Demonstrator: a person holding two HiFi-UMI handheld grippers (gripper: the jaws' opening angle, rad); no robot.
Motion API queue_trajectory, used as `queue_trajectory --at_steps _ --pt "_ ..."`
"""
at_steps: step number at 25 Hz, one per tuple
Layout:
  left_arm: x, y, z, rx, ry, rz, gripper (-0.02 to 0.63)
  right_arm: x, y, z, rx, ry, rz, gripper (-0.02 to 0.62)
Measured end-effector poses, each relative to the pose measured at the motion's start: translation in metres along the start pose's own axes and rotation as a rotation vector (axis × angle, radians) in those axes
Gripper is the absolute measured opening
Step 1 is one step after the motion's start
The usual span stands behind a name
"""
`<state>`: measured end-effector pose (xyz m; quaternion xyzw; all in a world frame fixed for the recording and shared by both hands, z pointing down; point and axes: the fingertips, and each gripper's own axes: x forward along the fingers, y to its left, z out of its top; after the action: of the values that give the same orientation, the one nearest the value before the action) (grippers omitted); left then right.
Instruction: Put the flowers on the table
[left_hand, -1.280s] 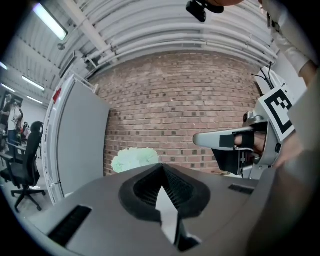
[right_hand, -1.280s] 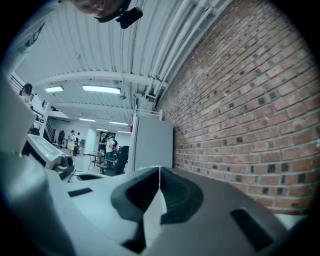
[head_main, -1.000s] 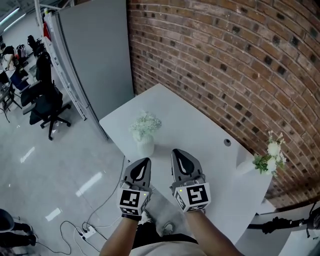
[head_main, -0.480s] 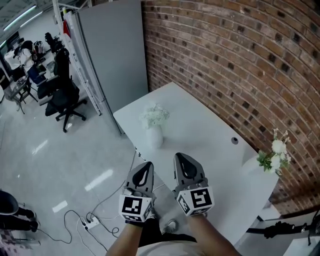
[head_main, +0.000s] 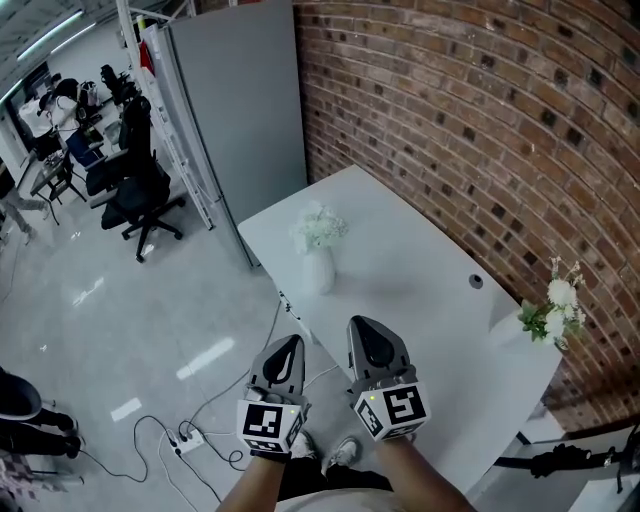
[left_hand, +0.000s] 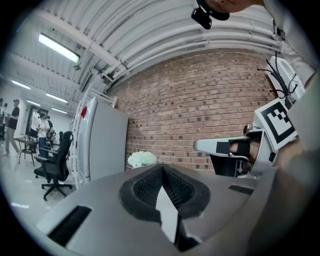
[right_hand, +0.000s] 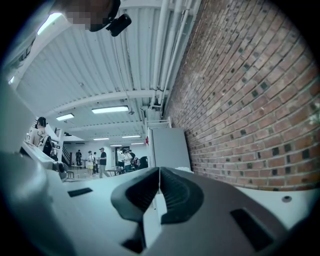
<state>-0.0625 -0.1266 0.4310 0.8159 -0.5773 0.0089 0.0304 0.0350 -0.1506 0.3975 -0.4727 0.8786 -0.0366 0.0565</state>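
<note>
Off the near edge of the white bench (head_main: 420, 300), the left tongs (head_main: 284, 350) and the right tongs (head_main: 372, 338) are hanging side by side and pointing level, each with its jaws pressed together on nothing. The flowers are already standing on the bench. One white bunch (head_main: 318, 228) is sitting in a white vase (head_main: 320, 270) near the left edge, and the other bunch (head_main: 551, 305) is sitting by the far right corner, close to the brick wall (head_main: 480, 130), its vase hard to make out. The placing is therefore looking finished, I judge, and doing it well is now coming down to keeping both tongs clear of the vases. Should the corner bunch be needing a safer spot, one pair should be opening wide, clamping the vase low on its body, keeping it upright and setting it further in. I am counting two tongs, two flower bunches, one bench and one round cable hole (head_main: 475, 282).
</note>
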Motion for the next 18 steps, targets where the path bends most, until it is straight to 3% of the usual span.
queue_trajectory --at_steps 18 --pt "-0.007 0.014 0.006 -0.013 -0.028 -0.048 0.006 0.007 0.031 0.017 -0.015 -0.04 -0.004 0.017"
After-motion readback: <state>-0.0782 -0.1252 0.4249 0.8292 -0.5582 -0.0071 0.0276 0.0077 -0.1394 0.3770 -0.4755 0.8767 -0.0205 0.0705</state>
